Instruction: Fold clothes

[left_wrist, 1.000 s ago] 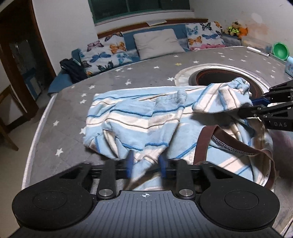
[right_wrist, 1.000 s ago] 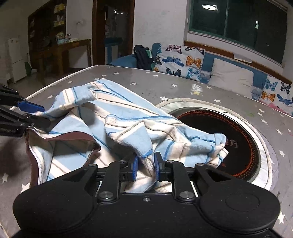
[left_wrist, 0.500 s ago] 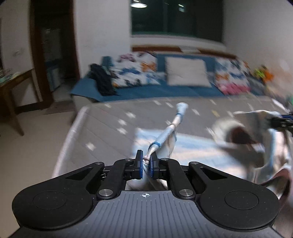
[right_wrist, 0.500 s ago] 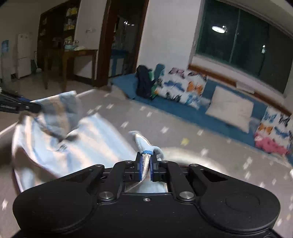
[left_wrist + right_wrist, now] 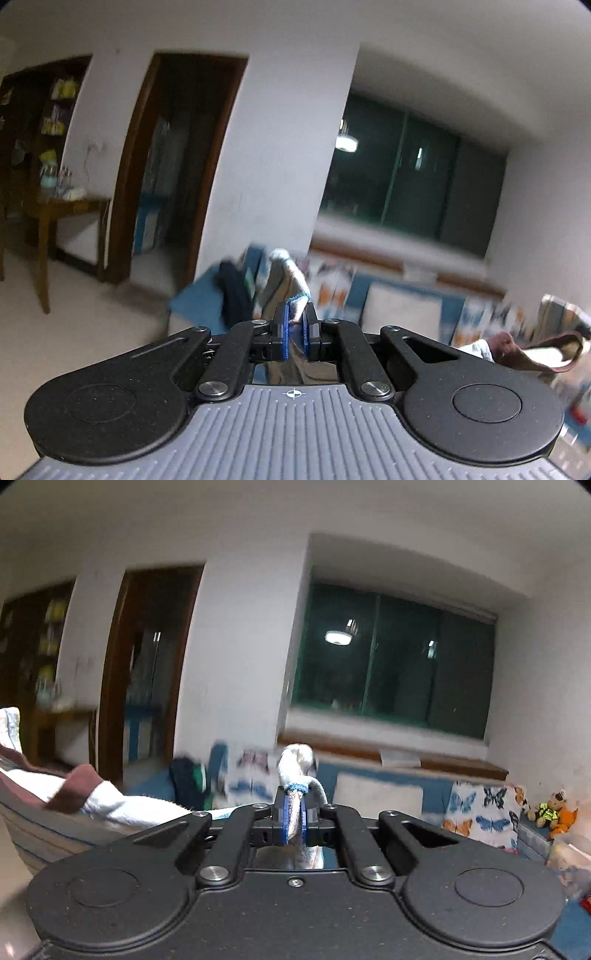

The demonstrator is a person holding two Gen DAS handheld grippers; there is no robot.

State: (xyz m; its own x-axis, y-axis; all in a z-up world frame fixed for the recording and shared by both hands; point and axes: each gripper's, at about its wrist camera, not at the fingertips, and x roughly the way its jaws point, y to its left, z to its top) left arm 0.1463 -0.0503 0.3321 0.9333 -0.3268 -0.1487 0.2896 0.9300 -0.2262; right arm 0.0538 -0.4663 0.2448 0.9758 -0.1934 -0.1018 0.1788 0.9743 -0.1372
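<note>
Bedroom wall behind: left gripper (image 5: 294, 334) and right gripper (image 5: 293, 819) each pinch the striped garment (image 5: 122, 810), raised; folding not begun.

Open air ahead; garment (image 5: 110, 805) drapes leftward.

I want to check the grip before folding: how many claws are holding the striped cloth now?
2. The left claw pinches a bunched edge of the blue-and-white striped cloth garment; the right claw pinches another bunched edge. The fabric between them is mostly out of view.
</note>
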